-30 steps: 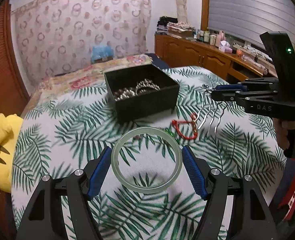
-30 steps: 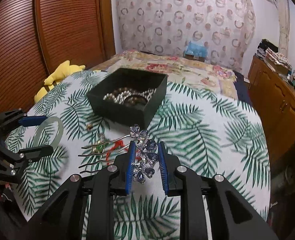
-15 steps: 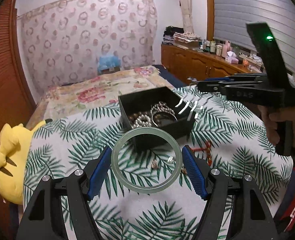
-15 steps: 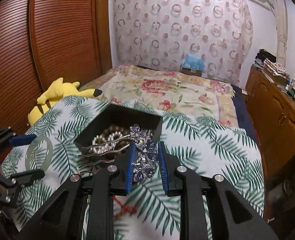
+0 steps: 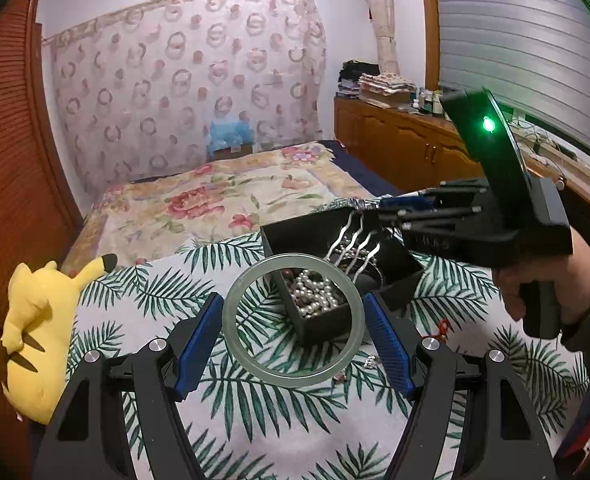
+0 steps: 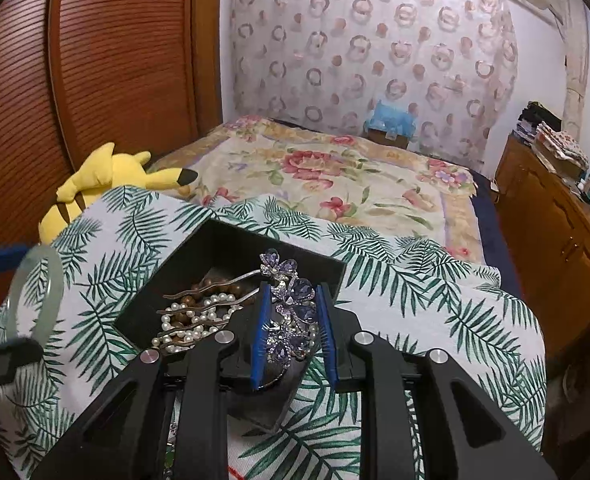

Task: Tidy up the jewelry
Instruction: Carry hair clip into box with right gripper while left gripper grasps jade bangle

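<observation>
A palm-leaf tablecloth point(image 5: 199, 292) covers the table. A black jewelry box point(image 6: 231, 248) sits near its middle. A yellow plush toy point(image 5: 35, 332) lies beyond its left edge.

I see the pale green bangle point(image 5: 293, 320) held upright near the black box point(image 6: 231, 276); my purple flower hair comb point(image 6: 291, 308) hangs over its pearls point(image 5: 317, 296).

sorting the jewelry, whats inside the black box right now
The black box holds white pearl strands and brown wooden beads. The hair comb and right gripper above it hide the rest.
</observation>
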Demonstrator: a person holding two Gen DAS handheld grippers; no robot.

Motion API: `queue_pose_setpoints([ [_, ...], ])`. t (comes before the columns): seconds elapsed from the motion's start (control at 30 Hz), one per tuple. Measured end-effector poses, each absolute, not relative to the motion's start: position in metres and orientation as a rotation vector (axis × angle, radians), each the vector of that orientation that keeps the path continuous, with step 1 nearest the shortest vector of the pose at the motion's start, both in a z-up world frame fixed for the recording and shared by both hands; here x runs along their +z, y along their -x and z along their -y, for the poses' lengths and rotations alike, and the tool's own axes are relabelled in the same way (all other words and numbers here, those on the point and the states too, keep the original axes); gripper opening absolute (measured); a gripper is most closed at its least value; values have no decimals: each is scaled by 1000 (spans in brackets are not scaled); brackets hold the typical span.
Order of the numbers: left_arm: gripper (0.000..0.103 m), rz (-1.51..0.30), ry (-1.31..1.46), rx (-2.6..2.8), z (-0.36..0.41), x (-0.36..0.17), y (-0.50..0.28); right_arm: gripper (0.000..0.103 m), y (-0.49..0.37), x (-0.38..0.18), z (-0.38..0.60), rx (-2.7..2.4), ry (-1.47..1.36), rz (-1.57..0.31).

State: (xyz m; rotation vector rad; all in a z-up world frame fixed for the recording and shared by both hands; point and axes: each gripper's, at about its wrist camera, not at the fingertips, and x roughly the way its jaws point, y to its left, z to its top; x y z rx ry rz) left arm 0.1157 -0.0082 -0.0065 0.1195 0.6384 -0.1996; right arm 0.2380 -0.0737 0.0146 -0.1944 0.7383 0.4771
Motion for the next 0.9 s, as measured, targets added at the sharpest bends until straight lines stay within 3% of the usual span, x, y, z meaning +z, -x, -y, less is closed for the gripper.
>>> queue_pose_setpoints([
  [0.17,69,-645,-117,-184,8,-6,-128,27,-238,4,70,484,210,-743],
  [0.2,69,-646,-118,-181,8,-6,-131,31,-237,4,70,481,211,-733],
  [0.23,69,-650,-121,-176,8,-5,-135,43,-237,5,71,475,212,-720],
  [0.3,69,-652,-126,-168,9,-5,-142,48,-237,6,76,478,188,-709],
  [0.9,69,-707,-189,-170,52,-19,-215,48,-206,-5,153,447,47,-701],
])
